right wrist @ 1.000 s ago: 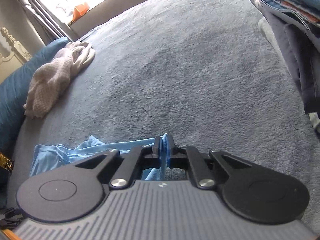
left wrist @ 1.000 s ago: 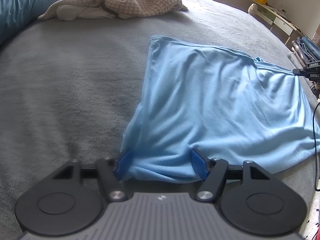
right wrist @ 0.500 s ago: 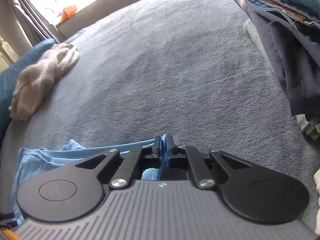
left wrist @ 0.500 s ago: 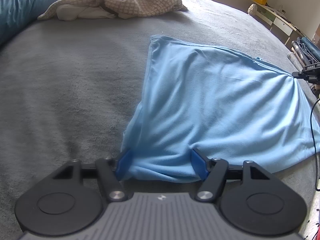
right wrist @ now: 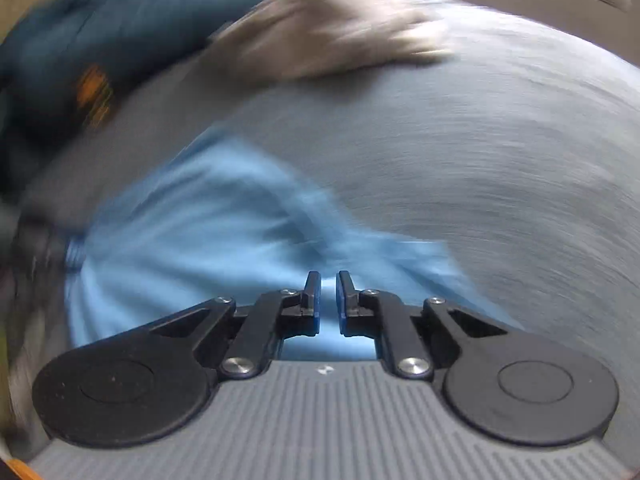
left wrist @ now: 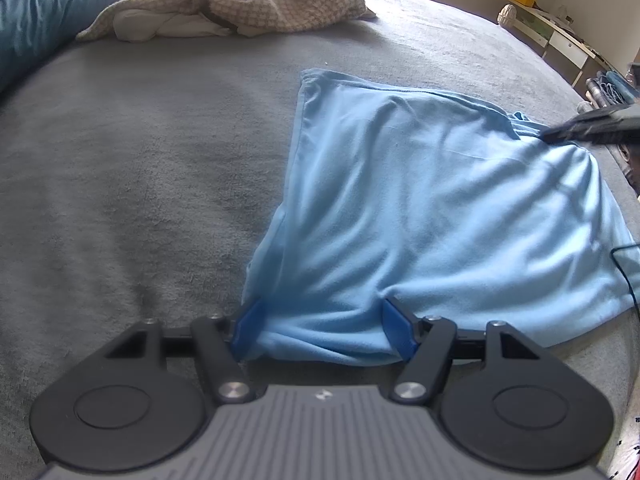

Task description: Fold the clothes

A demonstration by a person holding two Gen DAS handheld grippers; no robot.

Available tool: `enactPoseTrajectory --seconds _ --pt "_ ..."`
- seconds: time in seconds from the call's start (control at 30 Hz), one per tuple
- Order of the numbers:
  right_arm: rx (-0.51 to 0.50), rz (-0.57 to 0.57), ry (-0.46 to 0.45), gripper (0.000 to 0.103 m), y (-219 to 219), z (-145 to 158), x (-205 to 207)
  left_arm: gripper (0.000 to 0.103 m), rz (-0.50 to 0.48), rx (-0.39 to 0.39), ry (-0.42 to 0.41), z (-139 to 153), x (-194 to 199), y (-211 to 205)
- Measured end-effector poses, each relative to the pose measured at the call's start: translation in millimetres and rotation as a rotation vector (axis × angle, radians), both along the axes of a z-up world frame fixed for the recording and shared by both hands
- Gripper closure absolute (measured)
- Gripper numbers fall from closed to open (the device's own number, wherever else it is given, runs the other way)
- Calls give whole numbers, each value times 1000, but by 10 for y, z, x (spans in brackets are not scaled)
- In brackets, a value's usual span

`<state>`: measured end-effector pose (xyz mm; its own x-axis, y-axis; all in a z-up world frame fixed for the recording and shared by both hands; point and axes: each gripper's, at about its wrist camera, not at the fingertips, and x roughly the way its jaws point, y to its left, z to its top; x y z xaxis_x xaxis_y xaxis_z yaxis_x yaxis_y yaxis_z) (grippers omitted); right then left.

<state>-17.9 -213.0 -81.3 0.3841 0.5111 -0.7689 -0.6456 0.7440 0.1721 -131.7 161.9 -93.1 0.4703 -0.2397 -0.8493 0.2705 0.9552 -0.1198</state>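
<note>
Light-blue garment [left wrist: 432, 208] spread on grey bed [left wrist: 140, 184]; near edge bunched between left gripper [left wrist: 320, 330] pads, pressing unclear. Right gripper [right wrist: 328, 300] opening, nothing between pads; view blurred.

home bedroom: grey bed [left wrist: 140, 168], blue pillow [left wrist: 36, 12], crumpled blanket [left wrist: 248, 0].

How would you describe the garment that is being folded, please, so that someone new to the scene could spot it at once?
Start from the wide grey bed cover. On its near right part lies the light blue garment, spread flat, its near edge bunched between the left gripper fingers. It is smooth and plain sky blue, unlike the crumpled beige checked cloth heaped at the far side.
</note>
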Motion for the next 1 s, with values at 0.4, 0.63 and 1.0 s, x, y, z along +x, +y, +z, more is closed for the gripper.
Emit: enactPoseTrajectory --seconds 0.4,0.63,1.0 --pt "18 -69 6 94 -40 10 257 36 -5 -32 1 1 27 73" --pt "-76 -224 -38 94 -43 -3 362 36 12 -33 -15 35 9 75" --pt "-8 20 164 85 -188 163 -581 36 50 32 -24 95 149 57"
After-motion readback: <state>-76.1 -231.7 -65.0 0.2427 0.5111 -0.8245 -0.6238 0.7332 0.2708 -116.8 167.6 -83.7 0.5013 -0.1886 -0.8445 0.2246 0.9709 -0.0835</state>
